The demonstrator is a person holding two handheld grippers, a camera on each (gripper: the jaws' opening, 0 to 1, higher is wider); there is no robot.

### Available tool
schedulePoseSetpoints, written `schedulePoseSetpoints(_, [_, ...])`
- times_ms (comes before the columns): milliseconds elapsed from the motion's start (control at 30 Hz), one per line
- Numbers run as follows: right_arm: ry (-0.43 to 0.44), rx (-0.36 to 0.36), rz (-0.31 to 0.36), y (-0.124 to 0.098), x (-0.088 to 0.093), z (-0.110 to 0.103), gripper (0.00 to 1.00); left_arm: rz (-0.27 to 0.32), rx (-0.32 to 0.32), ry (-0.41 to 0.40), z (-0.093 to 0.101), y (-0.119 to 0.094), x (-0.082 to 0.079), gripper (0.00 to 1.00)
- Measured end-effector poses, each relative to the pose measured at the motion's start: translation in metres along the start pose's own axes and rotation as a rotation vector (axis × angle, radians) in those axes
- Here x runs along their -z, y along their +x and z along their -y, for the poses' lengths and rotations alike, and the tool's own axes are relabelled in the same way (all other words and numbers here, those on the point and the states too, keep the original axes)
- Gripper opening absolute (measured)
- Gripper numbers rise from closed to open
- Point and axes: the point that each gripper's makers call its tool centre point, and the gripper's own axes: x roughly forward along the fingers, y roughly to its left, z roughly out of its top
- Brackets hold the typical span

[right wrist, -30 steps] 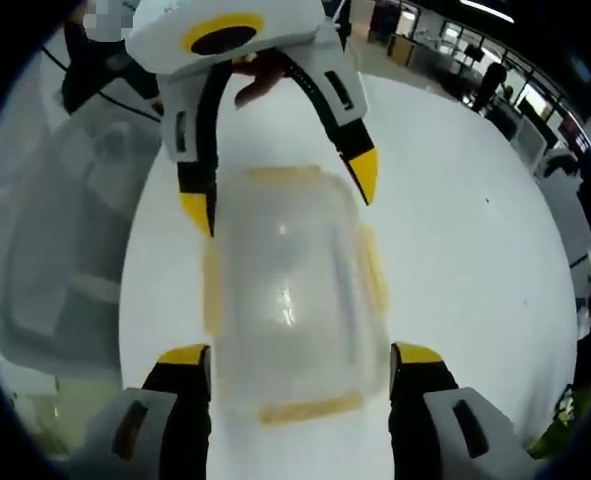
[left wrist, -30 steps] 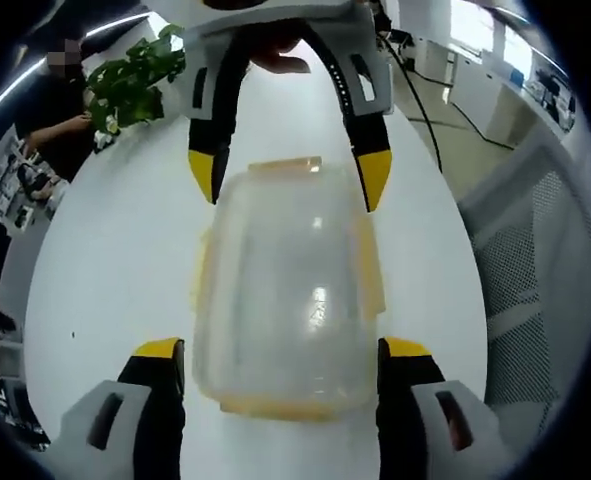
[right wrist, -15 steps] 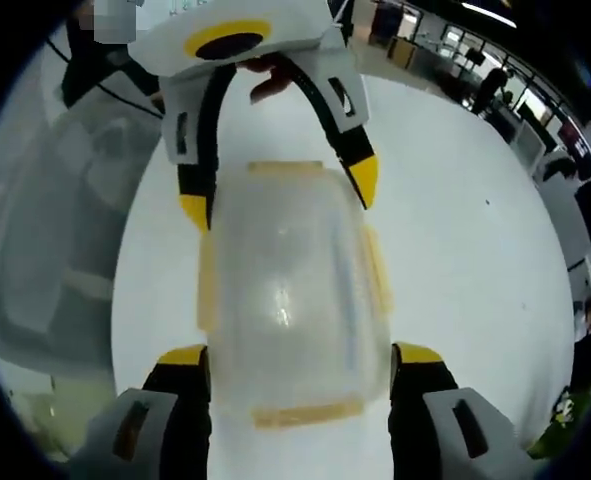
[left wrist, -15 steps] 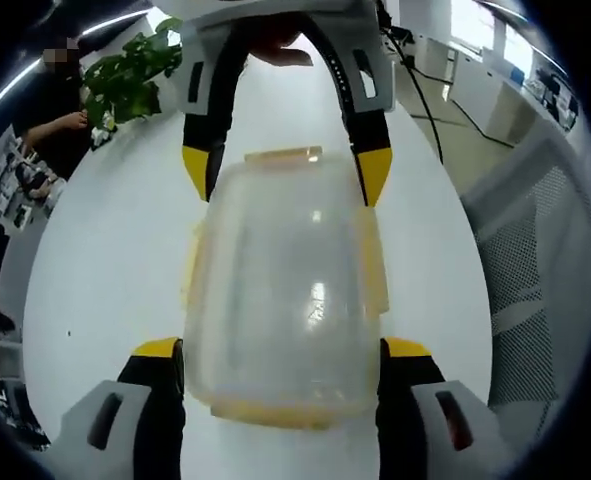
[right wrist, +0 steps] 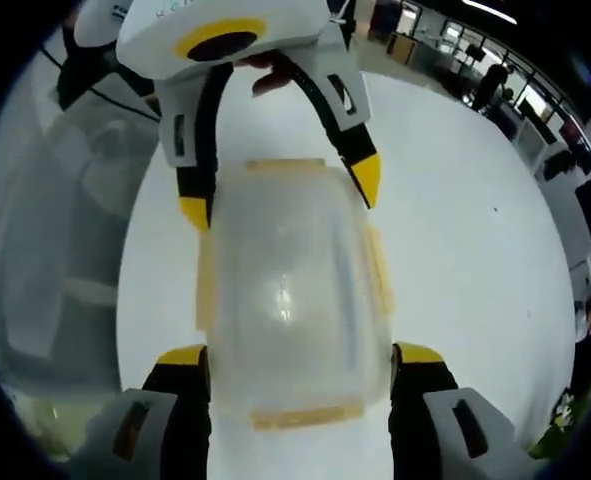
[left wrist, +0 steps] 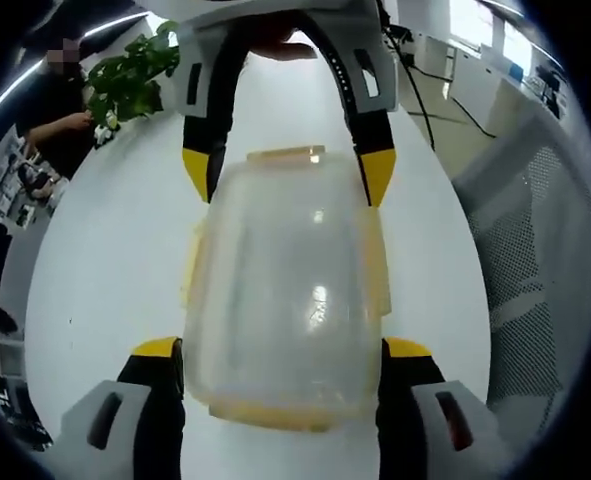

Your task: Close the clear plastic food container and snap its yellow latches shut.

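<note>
White tabletop (left wrist: 105, 260): both wide-open hand-held grippers (left wrist: 280, 350) (right wrist: 300, 355) have edged closer, straddling the lidded clear plastic food container (left wrist: 280, 290), yellow latches (left wrist: 275, 412) unsnapped.

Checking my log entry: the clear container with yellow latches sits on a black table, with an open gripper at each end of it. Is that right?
Not quite: the table is white, not black, as the left gripper view shows. The rest holds: the clear container with yellow latches sits on it, with the left gripper and the right gripper at opposite ends, jaws apart.
</note>
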Motion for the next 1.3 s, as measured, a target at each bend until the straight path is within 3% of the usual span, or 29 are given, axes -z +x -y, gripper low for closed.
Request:
schedulePoseSetpoints(233, [-0.002,-0.016,0.01,0.009,-0.022,-0.007,0.73,0.001,-0.022,-0.028,0.002,-0.007,0.017,0.82])
schedulePoseSetpoints(267, [0.011,-0.019,0.028,0.011,-0.026,-0.009,0.74,-0.016,-0.033,-0.029,0.002,-0.006,0.022,0.83])
schedulePoseSetpoints(300, [0.034,-0.032,0.059,0.015,-0.035,-0.013,0.74,-0.081,-0.078,0.026,-0.004,-0.007,0.036,0.83])
schedulePoseSetpoints(367, [-0.047,-0.035,-0.002,0.012,-0.031,-0.012,0.73,-0.013,-0.038,-0.012,0.006,-0.008,0.029,0.83])
schedulePoseSetpoints(400, [-0.025,-0.024,-0.041,0.011,-0.027,-0.012,0.73,0.016,-0.046,-0.041,0.007,-0.008,0.026,0.83])
schedulePoseSetpoints(500, [-0.018,-0.038,-0.004,0.015,-0.034,-0.014,0.73,-0.015,-0.035,-0.007,0.006,-0.01,0.031,0.83])
schedulePoseSetpoints(633, [-0.013,-0.04,-0.004,0.014,-0.033,-0.012,0.73,0.004,-0.032,-0.017,0.004,-0.011,0.029,0.83])
schedulePoseSetpoints(800, [-0.011,-0.038,0.0,0.016,-0.037,-0.01,0.73,-0.013,-0.029,-0.009,0.002,-0.011,0.032,0.83])
schedulePoseSetpoints(1300, [-0.044,-0.046,0.019,0.032,-0.071,0.002,0.73,-0.026,-0.05,-0.038,-0.012,-0.025,0.066,0.83])
